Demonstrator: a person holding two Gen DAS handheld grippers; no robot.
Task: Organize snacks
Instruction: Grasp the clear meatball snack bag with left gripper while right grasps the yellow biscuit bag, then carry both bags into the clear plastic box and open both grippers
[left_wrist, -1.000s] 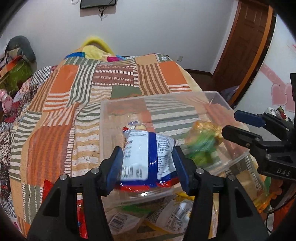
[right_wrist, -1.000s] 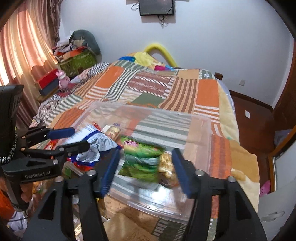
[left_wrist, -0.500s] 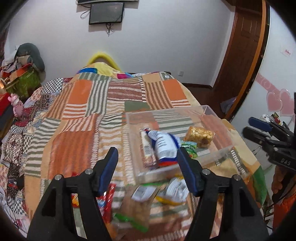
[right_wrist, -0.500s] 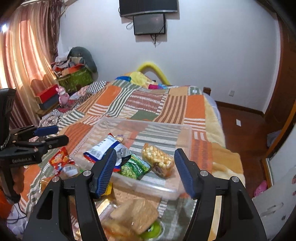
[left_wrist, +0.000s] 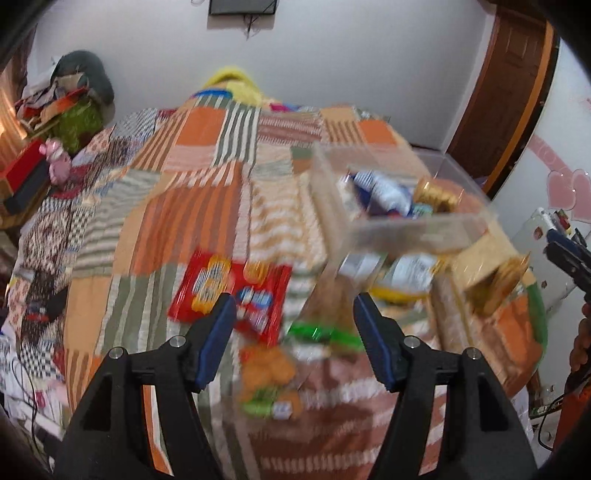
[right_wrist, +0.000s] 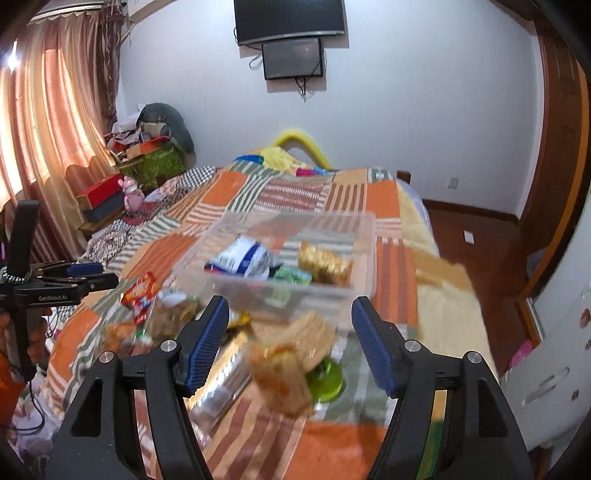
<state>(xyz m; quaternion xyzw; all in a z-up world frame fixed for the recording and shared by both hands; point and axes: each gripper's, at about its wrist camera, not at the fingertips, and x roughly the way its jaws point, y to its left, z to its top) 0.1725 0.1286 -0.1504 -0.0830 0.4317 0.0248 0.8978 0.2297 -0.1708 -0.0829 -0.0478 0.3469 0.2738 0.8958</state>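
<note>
A clear plastic bin sits on the bed and holds a white-and-blue snack bag, a golden snack pack and a small green pack. Loose snacks lie in front of it: a red packet, an orange-and-green snack bag and a tan cracker pack. My left gripper is open and empty, above the loose snacks. My right gripper is open and empty, above the cracker pack. Both views are blurred.
The patchwork quilt covers the bed. A side shelf with boxes and a pink toy stands at the left by the curtain. A wooden door and bare floor lie to the right.
Both grippers let go of their snacks into the bin, then pulled back and up. The left gripper has swung left and down over the loose snacks.
</note>
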